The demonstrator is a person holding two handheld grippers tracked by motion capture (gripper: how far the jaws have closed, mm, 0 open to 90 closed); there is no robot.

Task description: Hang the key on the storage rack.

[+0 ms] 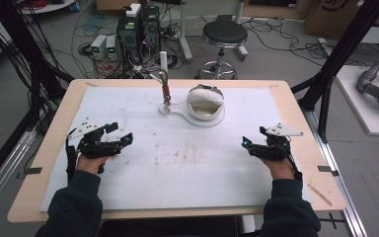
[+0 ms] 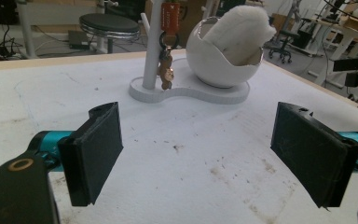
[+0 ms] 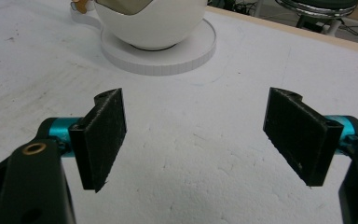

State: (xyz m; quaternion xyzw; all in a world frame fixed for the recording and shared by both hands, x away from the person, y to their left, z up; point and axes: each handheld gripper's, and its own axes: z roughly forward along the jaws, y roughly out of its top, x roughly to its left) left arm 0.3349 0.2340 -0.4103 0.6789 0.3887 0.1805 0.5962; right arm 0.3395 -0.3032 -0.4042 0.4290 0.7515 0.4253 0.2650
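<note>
Both grippers rest low on the white mat of the table (image 1: 128,106), well apart, each with its jaws spread wide and nothing between them; the left gripper (image 1: 121,139) sits at about eight o'clock from the middle of the mat, the right gripper (image 1: 249,144) at about four o'clock.

The things nearest the work stand at twelve o'clock: a white stand (image 2: 186,91) with an upright post, a small brown keychain (image 2: 166,70) hanging from the post, and beside it an egg-shaped white bowl (image 2: 214,60) holding a soft white pad (image 2: 240,30).

The keychain looks light, small and free to swing, so it would probably twist away from a careless pinch; the best hold is likely across its body below the ring, with the jaws narrowed first, lifting up and off the hook.

The bowl looks hard, smooth and possibly brittle, its rounded wall slippery for flat pads; the cut rim seems the safer hold.

The pad should squash easily, and any fold would do.
</note>
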